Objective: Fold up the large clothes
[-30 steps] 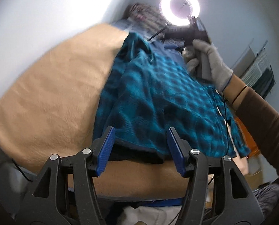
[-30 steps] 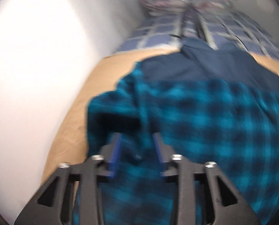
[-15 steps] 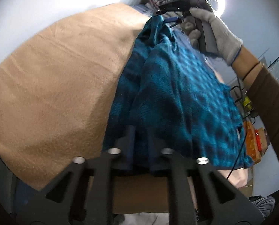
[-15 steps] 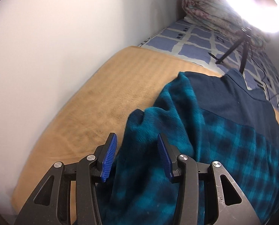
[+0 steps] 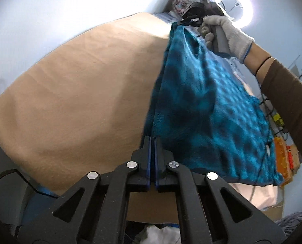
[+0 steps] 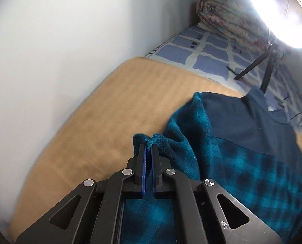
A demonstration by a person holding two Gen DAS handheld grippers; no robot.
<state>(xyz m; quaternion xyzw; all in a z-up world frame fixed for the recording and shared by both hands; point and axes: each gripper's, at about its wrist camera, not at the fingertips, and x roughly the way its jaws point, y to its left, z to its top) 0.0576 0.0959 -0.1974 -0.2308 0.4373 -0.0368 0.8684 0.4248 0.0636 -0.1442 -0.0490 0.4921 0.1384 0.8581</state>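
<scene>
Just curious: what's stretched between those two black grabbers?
The teal plaid shirt, its edge pinched by the left gripper and right gripper; the left wrist view shows it.

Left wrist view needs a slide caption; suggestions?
Both grippers, left and right, pinch a teal plaid garment above the tan blanket.

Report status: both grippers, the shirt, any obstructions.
Left gripper shut on teal plaid shirt edge. Right gripper shut on its other edge. Shirt lifted over tan blanket. Nothing in the way.
</scene>
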